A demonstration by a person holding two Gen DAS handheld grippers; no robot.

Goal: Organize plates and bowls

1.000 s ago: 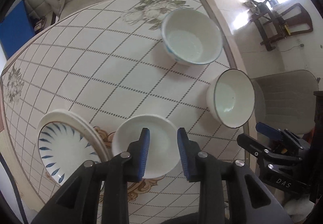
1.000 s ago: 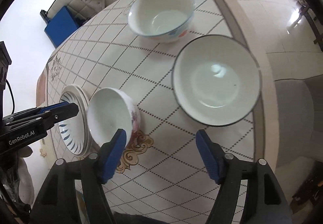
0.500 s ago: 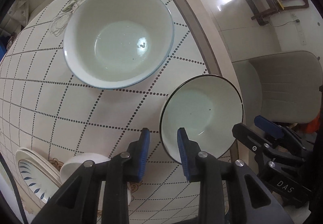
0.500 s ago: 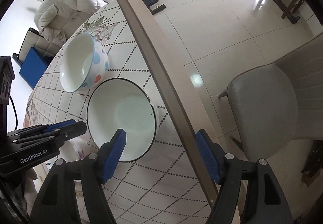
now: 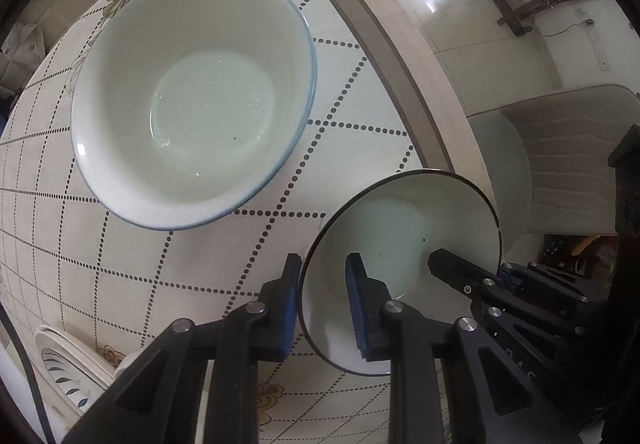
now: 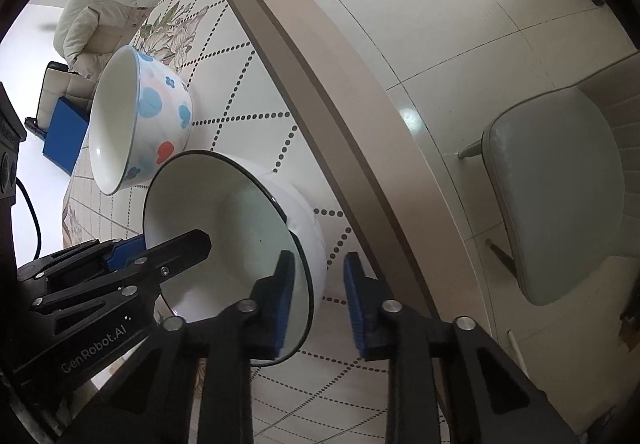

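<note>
**Black-rimmed bowl** (image 5: 400, 228): white, upright on the counter (image 5: 120, 264), close to its tan edge band. Both grippers straddle its rim from opposite sides.

**Left gripper** (image 5: 322, 264): points steeply down. One of its fingers is outside the bowl's left rim and one inside. The fingers have just been closing, and the rim stands between them in a narrow gap. Whether both pads press on it cannot be told.

**Right gripper** (image 6: 316, 264): points steeply down at the opposite rim, with one finger inside and one outside. It has just closed and is clamped on the bowl wall.

**Blue-rimmed bowl** (image 5: 192, 96): larger, with coloured dots outside, upright just beyond the black-rimmed one and apart from it.

**Plates** (image 5: 64, 376): a stack with a blue leaf pattern at the near left of the counter.

**Chair** (image 6: 560, 184): grey seat, on the floor beside the counter.
</note>
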